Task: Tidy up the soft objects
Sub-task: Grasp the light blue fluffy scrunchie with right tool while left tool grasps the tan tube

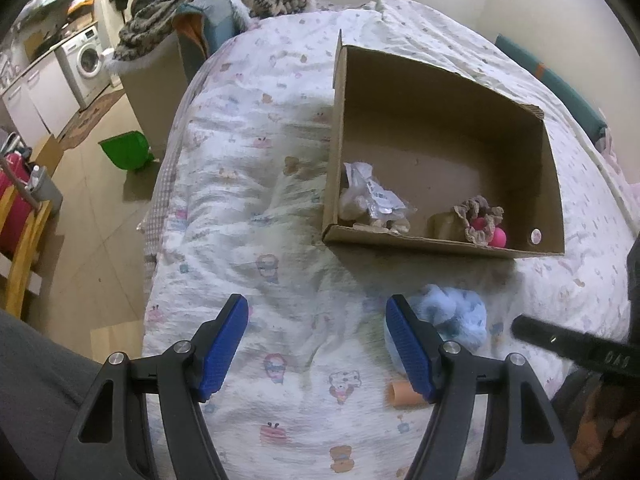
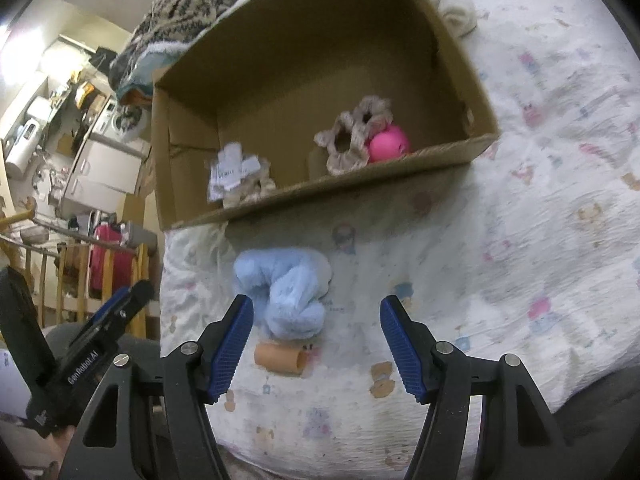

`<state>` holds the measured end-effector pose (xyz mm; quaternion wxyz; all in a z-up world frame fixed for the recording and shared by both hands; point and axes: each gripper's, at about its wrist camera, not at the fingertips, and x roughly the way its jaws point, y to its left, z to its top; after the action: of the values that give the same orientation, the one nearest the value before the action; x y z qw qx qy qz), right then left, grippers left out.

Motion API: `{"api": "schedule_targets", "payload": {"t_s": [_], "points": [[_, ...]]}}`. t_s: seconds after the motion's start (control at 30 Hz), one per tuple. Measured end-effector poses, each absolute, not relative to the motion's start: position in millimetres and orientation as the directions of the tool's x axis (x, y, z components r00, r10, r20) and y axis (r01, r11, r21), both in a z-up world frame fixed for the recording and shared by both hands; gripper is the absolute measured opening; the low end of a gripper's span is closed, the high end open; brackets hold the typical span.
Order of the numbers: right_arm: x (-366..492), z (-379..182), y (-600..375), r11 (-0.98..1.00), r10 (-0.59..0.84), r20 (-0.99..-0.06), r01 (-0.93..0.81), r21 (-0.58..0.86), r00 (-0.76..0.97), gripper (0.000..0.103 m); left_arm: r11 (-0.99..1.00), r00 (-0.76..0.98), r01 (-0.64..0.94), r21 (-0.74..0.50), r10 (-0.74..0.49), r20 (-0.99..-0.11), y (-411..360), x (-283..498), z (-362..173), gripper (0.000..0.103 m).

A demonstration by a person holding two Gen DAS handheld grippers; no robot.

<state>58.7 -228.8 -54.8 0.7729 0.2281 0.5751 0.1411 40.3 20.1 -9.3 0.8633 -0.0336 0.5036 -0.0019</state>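
An open cardboard box (image 1: 440, 246) (image 2: 320, 196) lies on the bed. Inside are a plastic-wrapped beige bundle (image 1: 372, 204) (image 2: 240, 180), a beige scrunchie (image 1: 478, 216) (image 2: 352, 140) and a pink ball (image 1: 498, 238) (image 2: 388, 146). In front of the box lie a fluffy light-blue soft item (image 1: 460, 316) (image 2: 288, 292) and a small orange tube (image 1: 404, 394) (image 2: 280, 358). My left gripper (image 1: 316, 344) is open and empty, left of the blue item. My right gripper (image 2: 316, 344) is open and empty, just short of the blue item and over the tube.
The bed has a white cartoon-print sheet (image 1: 260, 200) (image 2: 540, 200). A cream soft item (image 2: 458, 12) lies right of the box. A striped blanket (image 1: 208, 0) is piled at the bed's far end. The floor with a green dustpan (image 1: 126, 150) lies to the left.
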Motion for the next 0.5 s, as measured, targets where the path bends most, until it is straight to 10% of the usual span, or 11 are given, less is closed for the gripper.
{"api": "schedule_targets", "payload": {"t_s": [0.5], "points": [[97,-113,-126,0.950,0.310,-0.938,-0.011,0.312,0.154,0.077,0.984,0.485,-0.169,-0.053,0.036,-0.874,49,46,-11,0.069]]}}
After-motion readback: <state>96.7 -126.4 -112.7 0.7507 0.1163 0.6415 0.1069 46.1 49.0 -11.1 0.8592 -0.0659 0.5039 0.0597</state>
